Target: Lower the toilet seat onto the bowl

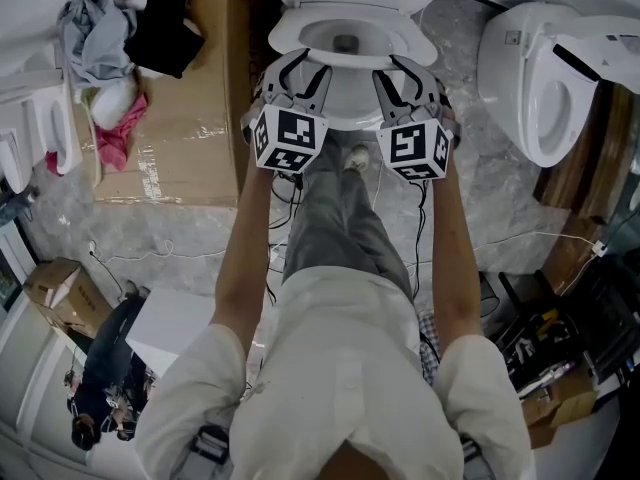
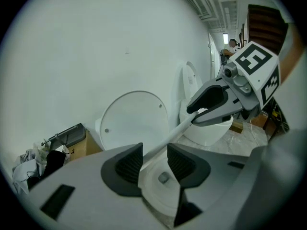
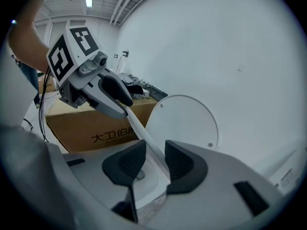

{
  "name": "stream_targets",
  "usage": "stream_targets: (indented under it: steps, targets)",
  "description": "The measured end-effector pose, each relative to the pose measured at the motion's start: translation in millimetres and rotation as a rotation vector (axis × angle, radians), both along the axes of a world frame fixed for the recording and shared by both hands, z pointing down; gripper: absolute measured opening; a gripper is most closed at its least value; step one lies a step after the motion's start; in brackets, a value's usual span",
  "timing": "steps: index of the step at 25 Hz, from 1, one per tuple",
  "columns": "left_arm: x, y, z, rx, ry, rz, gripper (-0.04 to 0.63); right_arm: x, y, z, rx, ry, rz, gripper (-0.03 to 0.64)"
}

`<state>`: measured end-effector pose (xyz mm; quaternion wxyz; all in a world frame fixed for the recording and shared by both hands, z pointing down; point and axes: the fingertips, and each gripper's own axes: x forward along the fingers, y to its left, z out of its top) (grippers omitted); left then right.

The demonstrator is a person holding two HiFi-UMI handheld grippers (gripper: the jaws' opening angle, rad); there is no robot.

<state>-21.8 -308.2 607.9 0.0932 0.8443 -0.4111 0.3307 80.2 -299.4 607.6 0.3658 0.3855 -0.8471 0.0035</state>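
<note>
- In the head view, our pale shirt (image 1: 340,368) is nearest. Beyond it, the left tongs (image 1: 300,60) and right tongs (image 1: 402,63) meet the front of the seat (image 1: 408,33), which is low over the bowl (image 1: 325,30).
- In the left gripper view, we see the left tongs standing apart, with the seat's edge loose between them.
- In the right gripper view, the right tongs clamp the seat's edge. The lid (image 3: 184,123) stands upright behind.

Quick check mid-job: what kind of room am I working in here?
Probably a workshop or storeroom, not a home bathroom: the toilet has a second toilet close by, plus a big cardboard box and scattered tools.
</note>
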Motion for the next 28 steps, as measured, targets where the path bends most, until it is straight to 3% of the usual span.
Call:
stream_targets:
  steps: [28]
  targets:
    - [-2, 96, 68, -0.06, -0.104, 0.076, 0.184, -5, 98, 72, -0.139, 0.04, -0.074, 0.152]
